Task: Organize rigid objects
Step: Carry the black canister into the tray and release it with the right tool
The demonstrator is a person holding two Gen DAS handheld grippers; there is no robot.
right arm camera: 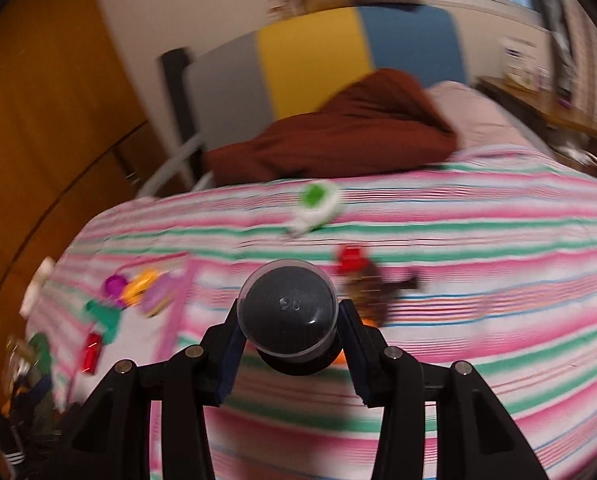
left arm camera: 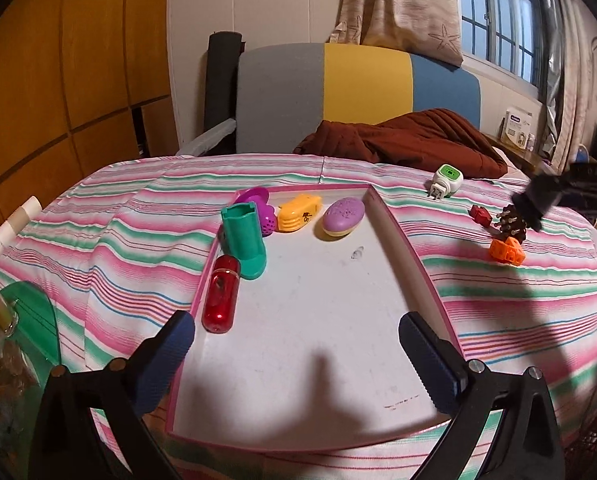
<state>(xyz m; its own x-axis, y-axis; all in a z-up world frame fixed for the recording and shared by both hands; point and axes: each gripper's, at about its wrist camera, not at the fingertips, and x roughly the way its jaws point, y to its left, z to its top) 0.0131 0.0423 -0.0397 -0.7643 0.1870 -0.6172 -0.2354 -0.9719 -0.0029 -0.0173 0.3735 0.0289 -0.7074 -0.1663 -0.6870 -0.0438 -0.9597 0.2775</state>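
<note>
The right claw point(right arm camera: 290, 344) is clenched on a dark round-topped jar point(right arm camera: 288, 312), dome toward the camera; the left claw point(left arm camera: 294, 356) gapes released above the tray point(left arm camera: 414, 256).

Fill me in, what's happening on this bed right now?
A person is sorting small items into a pink-rimmed tray on the striped bedspread. The left tool hangs open and empty over the tray's near end. A red capsule, a teal boot, a magenta piece, a yellow piece and a purple oval already lie in the tray. The right tool is shut on a dark dome-capped jar above the bedspread. Several items are not yet in the tray.
</note>
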